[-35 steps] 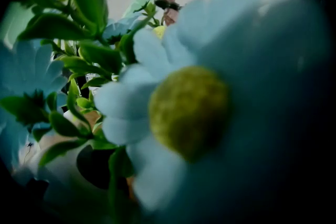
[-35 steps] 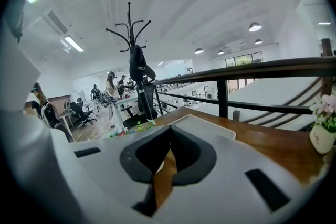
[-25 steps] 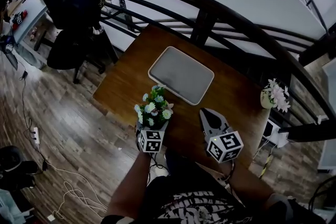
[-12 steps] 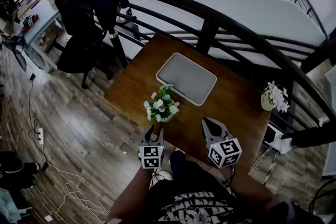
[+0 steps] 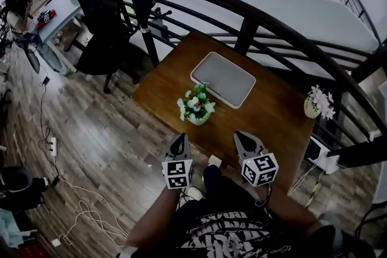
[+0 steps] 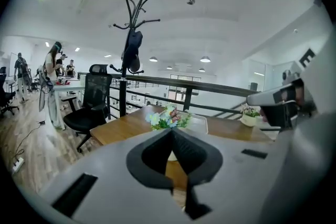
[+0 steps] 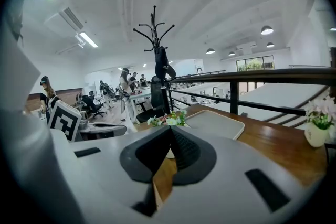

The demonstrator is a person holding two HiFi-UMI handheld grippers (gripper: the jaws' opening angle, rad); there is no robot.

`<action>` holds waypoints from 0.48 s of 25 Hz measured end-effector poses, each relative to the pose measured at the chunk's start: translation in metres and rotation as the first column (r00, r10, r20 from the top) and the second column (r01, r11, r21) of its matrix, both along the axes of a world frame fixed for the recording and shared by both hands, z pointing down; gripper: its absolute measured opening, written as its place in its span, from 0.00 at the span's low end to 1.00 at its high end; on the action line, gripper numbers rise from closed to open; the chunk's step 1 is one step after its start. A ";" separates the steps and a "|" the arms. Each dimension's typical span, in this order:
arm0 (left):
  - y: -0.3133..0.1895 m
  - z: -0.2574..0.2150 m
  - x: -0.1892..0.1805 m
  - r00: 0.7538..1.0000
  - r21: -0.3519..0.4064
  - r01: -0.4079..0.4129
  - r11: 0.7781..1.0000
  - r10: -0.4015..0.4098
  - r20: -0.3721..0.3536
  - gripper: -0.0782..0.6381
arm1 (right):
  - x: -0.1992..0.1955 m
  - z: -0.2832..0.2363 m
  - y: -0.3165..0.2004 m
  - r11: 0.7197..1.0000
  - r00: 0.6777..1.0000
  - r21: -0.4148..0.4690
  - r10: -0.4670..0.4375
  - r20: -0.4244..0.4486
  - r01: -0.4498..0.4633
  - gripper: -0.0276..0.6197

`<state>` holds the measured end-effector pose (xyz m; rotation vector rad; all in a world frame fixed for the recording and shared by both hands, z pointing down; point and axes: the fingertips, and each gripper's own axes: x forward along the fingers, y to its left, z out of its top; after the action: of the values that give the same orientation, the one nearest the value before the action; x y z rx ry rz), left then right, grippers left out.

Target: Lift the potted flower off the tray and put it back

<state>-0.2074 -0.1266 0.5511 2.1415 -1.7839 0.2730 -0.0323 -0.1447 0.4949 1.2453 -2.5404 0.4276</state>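
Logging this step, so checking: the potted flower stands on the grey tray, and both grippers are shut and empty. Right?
No. The potted flower stands on the wooden table beside the grey tray, not on it, as the head view shows. The left gripper and right gripper are shut and empty.

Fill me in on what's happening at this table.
A person stands at the near edge of a wooden table with a gripper in each hand. The potted flower stands on the tabletop beside the grey tray, not on it, and the tray is bare. The left gripper is short of the pot, its fingers shut on nothing. The right gripper is also shut and empty. Neither touches the pot.
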 end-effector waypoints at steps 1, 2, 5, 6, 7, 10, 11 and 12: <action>0.005 0.000 0.000 1.000 -0.003 0.000 1.000 0.000 -0.002 0.12 | -0.002 -0.001 0.004 1.000 1.000 -0.001 -0.004 0.000 0.004 0.04; 0.009 0.000 -0.001 1.000 -0.008 -0.001 1.000 0.001 -0.004 0.12 | -0.004 -0.003 0.007 1.000 1.000 0.001 -0.008 0.001 0.008 0.04; 0.019 0.002 -0.001 1.000 -0.022 -0.003 1.000 0.003 -0.012 0.12 | -0.007 -0.007 0.013 1.000 1.000 0.008 -0.015 0.005 0.015 0.04; 0.022 0.003 0.000 1.000 -0.026 -0.004 1.000 0.004 -0.014 0.12 | -0.006 -0.006 0.015 1.000 1.000 0.007 -0.017 0.005 0.017 0.04; 0.023 0.005 0.001 1.000 -0.028 -0.005 1.000 0.005 -0.014 0.12 | -0.006 -0.006 0.016 1.000 1.000 0.006 -0.019 0.005 0.018 0.04; 0.022 0.007 0.002 1.000 -0.035 -0.009 0.999 0.008 -0.012 0.12 | -0.005 -0.001 0.014 1.000 1.000 0.000 -0.020 0.002 0.020 0.04; 0.021 0.009 0.003 1.000 -0.037 -0.011 0.999 0.010 -0.013 0.12 | -0.004 0.001 0.013 1.000 1.000 -0.003 -0.017 0.001 0.017 0.04; 0.020 0.010 0.003 1.000 -0.039 -0.014 0.999 0.014 -0.012 0.12 | -0.003 0.002 0.013 1.000 1.000 -0.006 -0.013 0.002 0.013 0.04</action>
<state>-0.2046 -0.1066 0.5611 2.1251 -1.7429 0.2954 -0.0357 -0.1313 0.4971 1.2262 -2.5451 0.4336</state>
